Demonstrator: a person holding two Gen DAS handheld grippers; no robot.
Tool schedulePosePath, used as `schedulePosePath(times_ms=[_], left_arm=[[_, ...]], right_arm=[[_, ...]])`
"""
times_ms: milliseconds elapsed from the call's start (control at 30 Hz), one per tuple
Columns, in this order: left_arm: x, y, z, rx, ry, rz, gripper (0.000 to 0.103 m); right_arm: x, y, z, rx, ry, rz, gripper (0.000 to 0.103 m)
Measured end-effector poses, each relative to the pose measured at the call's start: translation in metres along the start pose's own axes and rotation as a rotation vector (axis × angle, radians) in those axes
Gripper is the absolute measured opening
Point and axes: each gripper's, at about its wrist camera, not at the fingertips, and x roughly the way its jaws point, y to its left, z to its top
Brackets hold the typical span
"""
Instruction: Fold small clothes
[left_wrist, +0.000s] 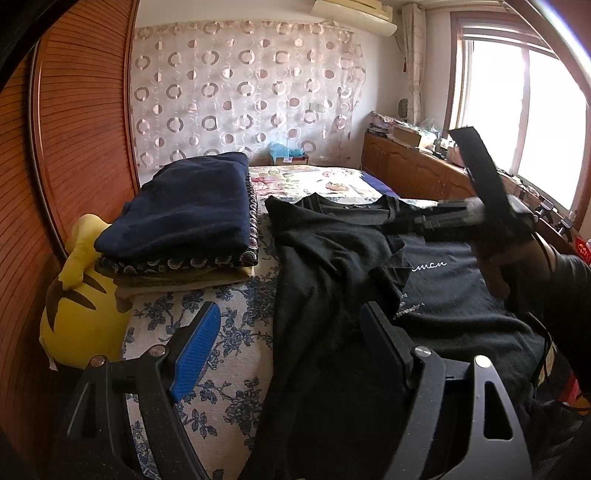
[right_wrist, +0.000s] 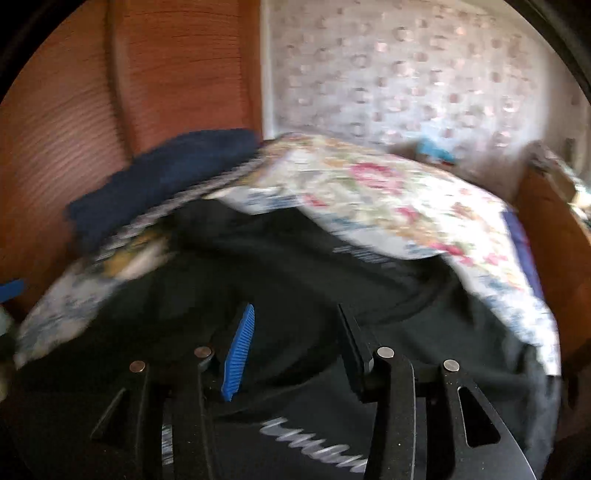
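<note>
Left gripper (left_wrist: 291, 343): jaws wide, empty, above the black T-shirt's (left_wrist: 332, 258) folded-over left side. Shirt spread on floral bedspread (left_wrist: 236, 332), collar far end. Right gripper (right_wrist: 295, 347): part-open, empty, over its printed chest.

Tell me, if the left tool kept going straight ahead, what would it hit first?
Probably the black T-shirt spread on the bed: the left tool points down at its near edge, open and holding nothing.
</note>
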Motion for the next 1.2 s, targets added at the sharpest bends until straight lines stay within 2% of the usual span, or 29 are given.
schedulePosePath(times_ms=[133,233,300,367,400,533,733,900,1000,1133,1200], left_arm=[[0.002,-0.003,0.0,0.002,0.005,-0.003,0.079],[0.002,-0.004,0.0,0.0,0.006,-0.006,0.079],[0.003,-0.004,0.0,-0.001,0.009,-0.008,0.079],[0.003,-0.005,0.0,0.0,0.011,-0.009,0.079],[0.003,-0.005,0.0,0.0,0.01,-0.011,0.079],[0.004,-0.006,0.0,-0.004,0.01,-0.015,0.079],[0.006,-0.009,0.001,0.0,0.013,-0.019,0.079],[0.007,-0.01,0.002,-0.002,0.015,-0.02,0.079],[0.01,-0.013,0.003,0.005,0.018,-0.022,0.079],[0.02,-0.018,0.01,0.021,0.029,-0.026,0.079],[0.026,-0.023,0.016,0.035,0.03,-0.033,0.079]], right_arm=[[-0.004,0.033,-0.021,-0.053,0.037,0.133,0.047],[0.008,0.043,-0.031,-0.077,0.071,0.15,0.045],[0.014,0.049,-0.037,-0.087,0.093,0.13,0.037],[0.021,0.047,-0.035,-0.084,0.116,0.124,0.023],[0.026,0.047,-0.034,-0.094,0.123,0.121,0.01],[0.016,0.05,-0.038,-0.089,0.105,0.126,0.007],[-0.021,0.048,-0.055,-0.02,0.055,0.109,0.007],[-0.037,0.045,-0.073,0.047,0.074,0.14,0.007],[-0.043,0.04,-0.08,0.069,0.084,0.122,0.019],[-0.052,0.033,-0.078,0.063,0.071,0.076,0.041],[-0.058,0.028,-0.078,0.062,0.055,0.051,0.044]])
